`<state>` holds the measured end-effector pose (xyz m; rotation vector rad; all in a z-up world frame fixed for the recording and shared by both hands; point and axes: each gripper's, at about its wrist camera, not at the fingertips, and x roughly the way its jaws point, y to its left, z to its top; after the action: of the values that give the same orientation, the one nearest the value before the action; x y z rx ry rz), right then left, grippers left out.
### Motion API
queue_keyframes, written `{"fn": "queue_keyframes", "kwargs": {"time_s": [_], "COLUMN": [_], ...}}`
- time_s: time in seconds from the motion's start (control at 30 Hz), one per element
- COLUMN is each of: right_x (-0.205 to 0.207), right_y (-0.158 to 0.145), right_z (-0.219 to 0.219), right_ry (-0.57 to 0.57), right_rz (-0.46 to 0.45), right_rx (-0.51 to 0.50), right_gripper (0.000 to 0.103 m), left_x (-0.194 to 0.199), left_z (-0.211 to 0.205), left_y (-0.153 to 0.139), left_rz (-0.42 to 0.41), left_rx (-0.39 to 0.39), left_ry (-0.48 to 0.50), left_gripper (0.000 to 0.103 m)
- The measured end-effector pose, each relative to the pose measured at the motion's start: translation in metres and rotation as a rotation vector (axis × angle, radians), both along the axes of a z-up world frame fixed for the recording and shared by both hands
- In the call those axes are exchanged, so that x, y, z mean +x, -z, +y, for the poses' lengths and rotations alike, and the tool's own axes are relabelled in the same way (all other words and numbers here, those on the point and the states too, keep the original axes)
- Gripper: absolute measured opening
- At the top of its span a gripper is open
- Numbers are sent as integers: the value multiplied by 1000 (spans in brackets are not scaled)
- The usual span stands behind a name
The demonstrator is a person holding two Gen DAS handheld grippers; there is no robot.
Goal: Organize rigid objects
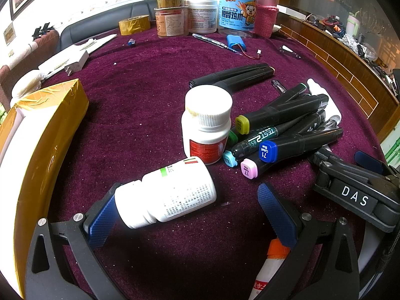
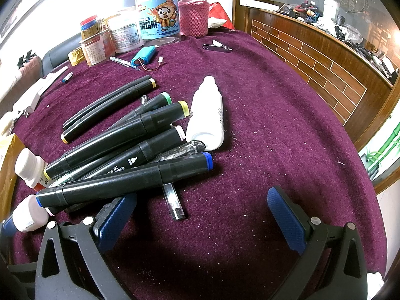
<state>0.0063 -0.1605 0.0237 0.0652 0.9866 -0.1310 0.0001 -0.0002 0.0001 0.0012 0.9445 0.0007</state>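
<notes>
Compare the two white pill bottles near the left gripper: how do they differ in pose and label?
The standing bottle is upright by the markers; the lying bottle is on its side, its cap against one finger of the open left gripper. The standing bottle's label is red; the lying bottle's is white with dark print. Both have white caps.

Both views set low and close over the purple tablecloth, facing the far jars. Left wrist view stationed left, near the yellow box; right wrist view further right. Shared: marker pile, upright pill bottle.
</notes>
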Motion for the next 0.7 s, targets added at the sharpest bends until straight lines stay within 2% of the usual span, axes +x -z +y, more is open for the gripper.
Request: {"fn": "queue_keyframes", "kwargs": {"time_s": [0.23, 0.7], "right_x": [0, 0], "right_y": [0, 0], "right_z": [0, 0], "right_ry": [0, 0], "right_rz": [0, 0], "right_rx": [0, -2], "right_gripper": [102, 102], "left_x": [-14, -22], "left_z": [9, 8], "left_y": [-2, -2], "left_rz": [65, 56], "left_rx": [-1, 6], "left_ry": [66, 74], "left_gripper": [103, 103]}}
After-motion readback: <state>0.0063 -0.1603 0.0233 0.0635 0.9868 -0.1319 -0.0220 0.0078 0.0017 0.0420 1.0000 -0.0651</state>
